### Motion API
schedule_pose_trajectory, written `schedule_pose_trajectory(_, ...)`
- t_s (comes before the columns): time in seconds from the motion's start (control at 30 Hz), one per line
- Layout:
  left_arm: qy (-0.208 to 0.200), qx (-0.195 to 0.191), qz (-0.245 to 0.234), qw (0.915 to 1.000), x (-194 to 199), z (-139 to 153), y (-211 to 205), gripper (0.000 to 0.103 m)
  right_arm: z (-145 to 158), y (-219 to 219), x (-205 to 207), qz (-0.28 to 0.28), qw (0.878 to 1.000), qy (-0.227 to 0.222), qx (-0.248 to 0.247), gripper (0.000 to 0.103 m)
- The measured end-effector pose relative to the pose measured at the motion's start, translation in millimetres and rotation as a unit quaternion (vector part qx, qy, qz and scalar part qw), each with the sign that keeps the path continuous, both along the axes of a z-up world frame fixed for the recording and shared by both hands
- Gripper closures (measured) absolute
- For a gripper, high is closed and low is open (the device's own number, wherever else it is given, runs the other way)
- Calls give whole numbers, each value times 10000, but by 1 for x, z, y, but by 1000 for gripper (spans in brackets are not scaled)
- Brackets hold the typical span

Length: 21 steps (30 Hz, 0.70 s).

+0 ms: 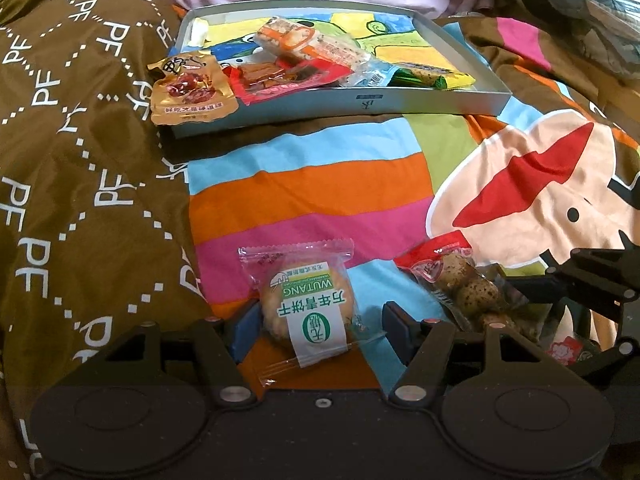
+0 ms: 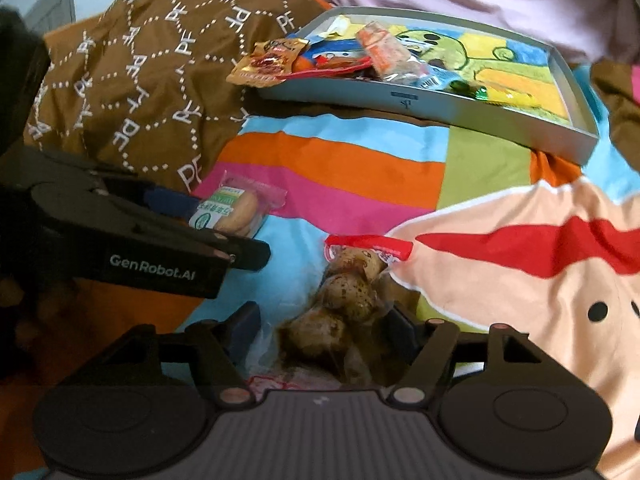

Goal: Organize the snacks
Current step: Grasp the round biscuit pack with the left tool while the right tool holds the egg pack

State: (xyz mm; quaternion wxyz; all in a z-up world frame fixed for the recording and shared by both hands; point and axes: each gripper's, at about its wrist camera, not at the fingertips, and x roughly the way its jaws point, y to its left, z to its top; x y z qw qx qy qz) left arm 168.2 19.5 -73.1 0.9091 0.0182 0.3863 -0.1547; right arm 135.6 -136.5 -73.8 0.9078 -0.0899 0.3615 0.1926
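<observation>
The left gripper (image 1: 316,320) is held low over the striped quilt (image 1: 320,184), fingers pointing forward toward the tray (image 1: 360,104). Its jaws stand wide apart, one on each side of the biscuit packet (image 1: 306,304). The packet lies flat on the quilt between the blue finger pads (image 1: 244,320), with a visible gap on the right side; contact on the left side cannot be determined. The gripper is released, not clamped.

In the right wrist view, the left gripper (image 2: 224,220) enters from the left edge at a shallow angle, and the biscuit packet (image 2: 236,208) sits at its fingertips.

The right gripper (image 2: 320,324) is also held low, parallel to the quilt (image 2: 340,160), fingers pointing forward. Its jaws straddle the packet of eggs (image 2: 344,292), which lies lengthwise between them with its red sealed end (image 2: 368,246) pointing away. The fingers are close to the packet's sides; whether they are pressing on it cannot be determined.

In the left wrist view, the packet of eggs (image 1: 460,284) lies just right of the biscuit packet, with the right gripper's dark frame visible at the right edge.

The tray (image 2: 440,108) rests on the quilt, well beyond both grippers. It holds several wrapped snacks (image 1: 304,56), and a gold packet (image 1: 188,88) overhangs its near left corner.
</observation>
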Motion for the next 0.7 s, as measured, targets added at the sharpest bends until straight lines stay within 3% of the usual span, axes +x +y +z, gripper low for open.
schedule_pose_trajectory(0.13,-53,25,-55,10000,2,-2,-2,36,-1,0,0,-65,9999,-110,29,48)
schedule_pose_trajectory(0.7,-165,-101,-66,9998,7,-1,-6,36,2,5,-10,-164,9953,-754,-584,59)
